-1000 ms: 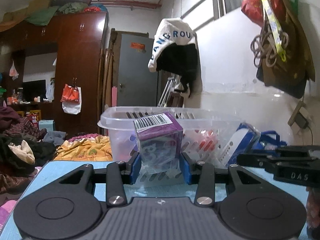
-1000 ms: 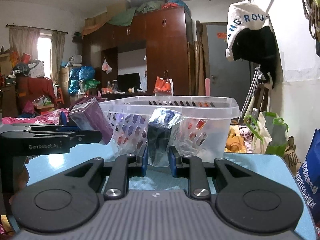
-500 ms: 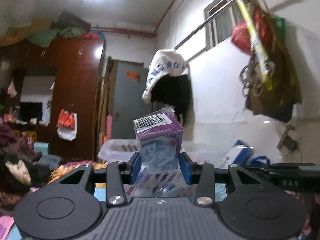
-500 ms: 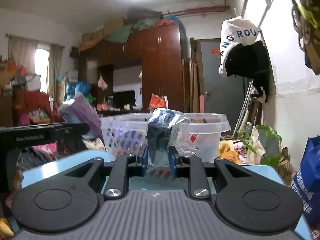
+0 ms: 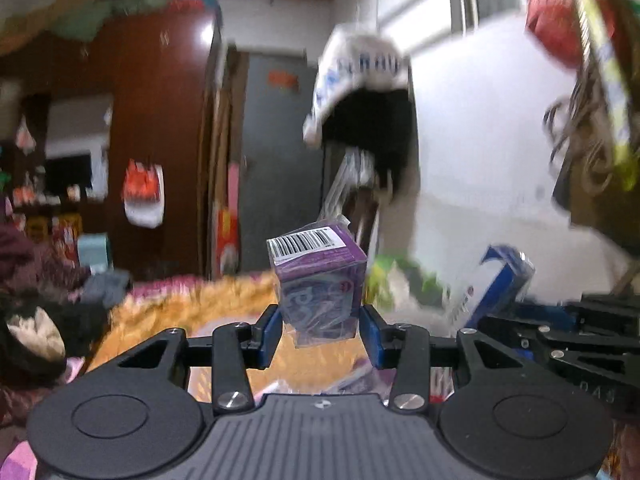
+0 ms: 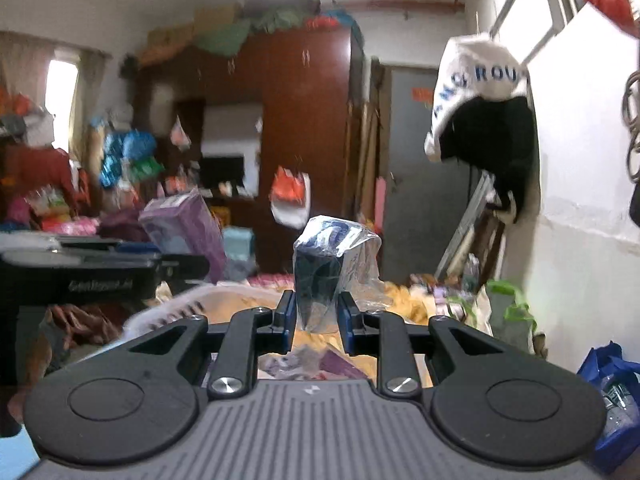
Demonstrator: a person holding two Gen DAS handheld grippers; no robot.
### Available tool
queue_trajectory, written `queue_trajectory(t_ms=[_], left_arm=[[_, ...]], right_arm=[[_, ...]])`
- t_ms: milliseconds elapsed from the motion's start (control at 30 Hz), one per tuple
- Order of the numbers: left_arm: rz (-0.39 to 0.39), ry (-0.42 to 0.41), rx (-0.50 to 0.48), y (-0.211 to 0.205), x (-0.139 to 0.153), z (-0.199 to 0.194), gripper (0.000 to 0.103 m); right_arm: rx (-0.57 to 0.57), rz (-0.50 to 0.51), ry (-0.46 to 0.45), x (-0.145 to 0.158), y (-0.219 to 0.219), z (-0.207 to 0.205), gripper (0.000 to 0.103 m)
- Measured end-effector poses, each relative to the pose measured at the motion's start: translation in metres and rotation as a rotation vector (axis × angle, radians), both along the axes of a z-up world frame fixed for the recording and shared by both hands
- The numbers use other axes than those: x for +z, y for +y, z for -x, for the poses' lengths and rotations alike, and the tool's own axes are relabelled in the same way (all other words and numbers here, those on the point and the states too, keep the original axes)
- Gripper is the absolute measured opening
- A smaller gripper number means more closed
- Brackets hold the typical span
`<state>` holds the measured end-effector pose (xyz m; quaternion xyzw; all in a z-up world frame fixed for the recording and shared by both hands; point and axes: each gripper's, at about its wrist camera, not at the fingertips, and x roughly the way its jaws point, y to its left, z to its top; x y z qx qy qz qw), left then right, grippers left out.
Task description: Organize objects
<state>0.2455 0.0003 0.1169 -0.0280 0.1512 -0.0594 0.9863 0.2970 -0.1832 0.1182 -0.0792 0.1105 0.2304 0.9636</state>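
A purple pack with a barcode on top (image 5: 320, 292) stands upright between the blue pads of my left gripper (image 5: 320, 320). The jaws are opening, but the pads still touch its sides. My right gripper (image 6: 316, 312) is shut on a dark blue item in crinkled clear wrap (image 6: 324, 272). Both grippers hover over the white slotted basket (image 6: 168, 312), where purple packs lie inside. The right wrist view shows the left gripper (image 6: 104, 276) with its purple pack (image 6: 184, 236) at the left. The right gripper's black body (image 5: 560, 332) is at the right edge of the left wrist view.
A white cap with blue letters (image 6: 476, 92) hangs on the right wall over dark cloth. A blue bag (image 6: 608, 384) stands low at the right. Behind the basket are piled orange and pink cloth (image 5: 180, 304) and a dark wardrobe (image 6: 304, 128). The blue table edge (image 6: 16, 456) shows bottom left.
Both grippers have risen with their packs from in front of the basket to above its rim. The basket has dropped low in both views, and the background is blurred.
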Motion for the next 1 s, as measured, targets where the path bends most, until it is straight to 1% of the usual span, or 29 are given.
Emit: queue_trajectory(t_ms=[33,67,100,133,167,233,267,300,333,400,467,533,567,633,733,833,900,1000], left_arm=[[0.007,0.014,-0.002,0.001,-0.005,-0.008,0.05],[0.005,0.02,0.0,0.002,-0.01,-0.014,0.065],[0.003,0.037,0.001,0.002,-0.016,-0.019,0.086],[0.004,0.052,0.0,0.004,-0.022,-0.021,0.09],[0.003,0.052,0.008,0.007,-0.026,-0.02,0.091],[0.016,0.021,0.003,0.015,-0.029,-0.01,0.092],[0.025,0.001,0.0,0.018,-0.028,-0.003,0.098],[0.035,-0.016,-0.007,0.022,-0.026,0.006,0.103],[0.036,-0.034,-0.019,0.025,-0.023,0.017,0.103],[0.021,-0.082,-0.034,0.027,-0.017,0.037,0.103],[0.003,-0.118,-0.041,0.022,-0.013,0.054,0.103],[-0.025,-0.148,-0.034,0.018,-0.014,0.071,0.103],[-0.043,-0.149,-0.027,0.014,-0.014,0.073,0.103],[-0.077,-0.12,-0.019,0.008,-0.019,0.078,0.103],[-0.067,-0.05,-0.024,0.003,-0.023,0.077,0.103],[-0.077,-0.047,-0.031,-0.002,-0.027,0.081,0.103],[-0.079,-0.048,-0.023,-0.004,-0.029,0.083,0.103],[-0.079,-0.027,-0.014,-0.005,-0.031,0.085,0.103]], right_arm=[[-0.009,0.019,0.006,-0.005,0.004,-0.006,0.026],[-0.02,0.035,0.007,-0.008,0.007,-0.012,0.028],[-0.027,0.05,0.007,-0.013,0.011,-0.019,0.041],[-0.029,0.062,0.016,-0.018,0.013,-0.019,0.052],[-0.038,0.071,0.021,-0.023,0.013,-0.02,0.068],[-0.041,0.062,0.015,-0.028,0.01,-0.014,0.076],[-0.03,0.051,0.015,-0.03,0.006,-0.01,0.085],[-0.028,0.042,0.005,-0.029,0.002,-0.003,0.097],[-0.035,0.035,-0.015,-0.028,-0.002,0.003,0.103],[-0.038,0.019,-0.067,-0.023,-0.01,0.019,0.103],[-0.022,-0.019,-0.094,-0.019,-0.018,0.033,0.103],[-0.011,-0.059,-0.084,-0.017,-0.027,0.044,0.103],[-0.01,-0.072,-0.071,-0.016,-0.03,0.048,0.103],[-0.033,-0.083,-0.033,-0.019,-0.035,0.053,0.103],[-0.063,-0.077,0.004,-0.028,-0.038,0.054,0.103],[-0.067,-0.047,0.0,-0.032,-0.038,0.05,0.103],[-0.029,-0.049,0.009,-0.033,-0.04,0.05,0.103],[0.004,-0.042,0.022,-0.034,-0.041,0.053,0.103]])
